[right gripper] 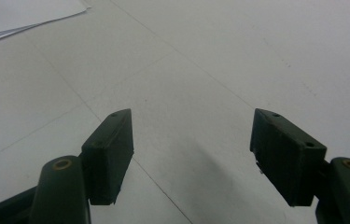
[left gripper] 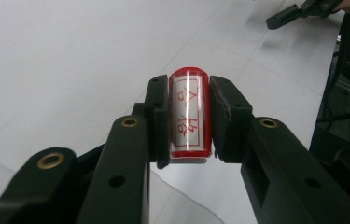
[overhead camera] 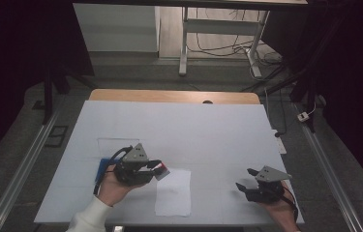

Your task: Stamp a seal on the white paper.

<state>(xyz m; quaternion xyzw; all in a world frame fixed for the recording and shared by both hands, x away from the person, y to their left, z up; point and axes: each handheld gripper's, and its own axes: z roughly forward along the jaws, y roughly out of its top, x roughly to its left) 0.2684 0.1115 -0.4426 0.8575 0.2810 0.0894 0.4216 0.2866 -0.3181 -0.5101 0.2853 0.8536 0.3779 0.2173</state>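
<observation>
Right now the red stamp [left gripper: 190,114] sits pinched between my left gripper's [overhead camera: 156,169] jaws, held just above the near-left part of the white table [overhead camera: 218,130], close to the sheet of paper [overhead camera: 173,192] and in front of a blue pad [overhead camera: 104,166]. If I mean to stamp, I should keep the squeeze firm, turn the printing face squarely down and lower it straight onto the paper. My right gripper [right gripper: 191,149] hovers spread wide and empty over the table's near right.

White paper sheet [overhead camera: 173,192] on table [overhead camera: 208,130]; blue pad [overhead camera: 103,167] left.
</observation>
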